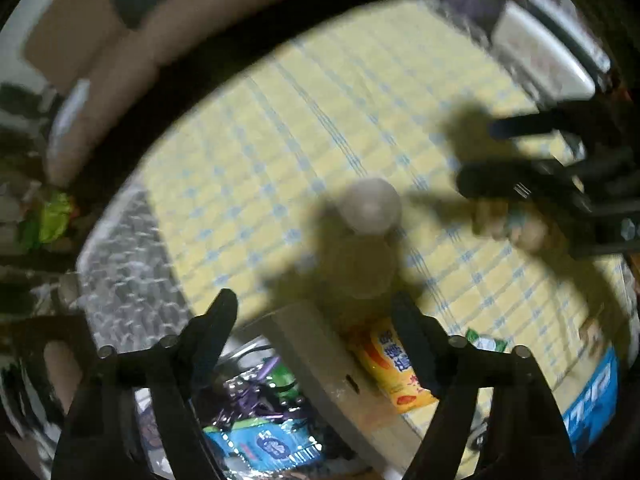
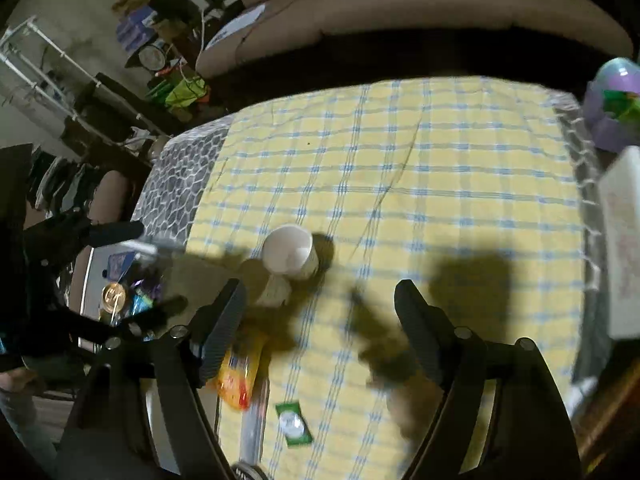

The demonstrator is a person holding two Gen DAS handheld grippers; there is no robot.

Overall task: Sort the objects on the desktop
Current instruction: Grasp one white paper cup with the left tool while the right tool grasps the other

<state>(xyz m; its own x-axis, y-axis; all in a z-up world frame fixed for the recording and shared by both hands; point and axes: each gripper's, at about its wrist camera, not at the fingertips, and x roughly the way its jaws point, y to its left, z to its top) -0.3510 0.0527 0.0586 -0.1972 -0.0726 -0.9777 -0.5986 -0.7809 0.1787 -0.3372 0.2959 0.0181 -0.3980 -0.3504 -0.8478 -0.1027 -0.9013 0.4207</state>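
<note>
Desktop objects, listed left to right in the right wrist view. Clear bin: stood at the left edge of the yellow checked cloth, filled with wrapped items, contents blurred. Left gripper: hung over that bin, jaws apart, nothing visibly between them. White paper cup: lay tipped on the cloth, mouth toward the camera, touching a second, shadowed cup. Orange snack packet: lay just beside the bin. Green sachet: lay flat, near the front edge. Right gripper: jaws apart, empty, above bare cloth. Purple egg-shaped container: stood at the far right.
</note>
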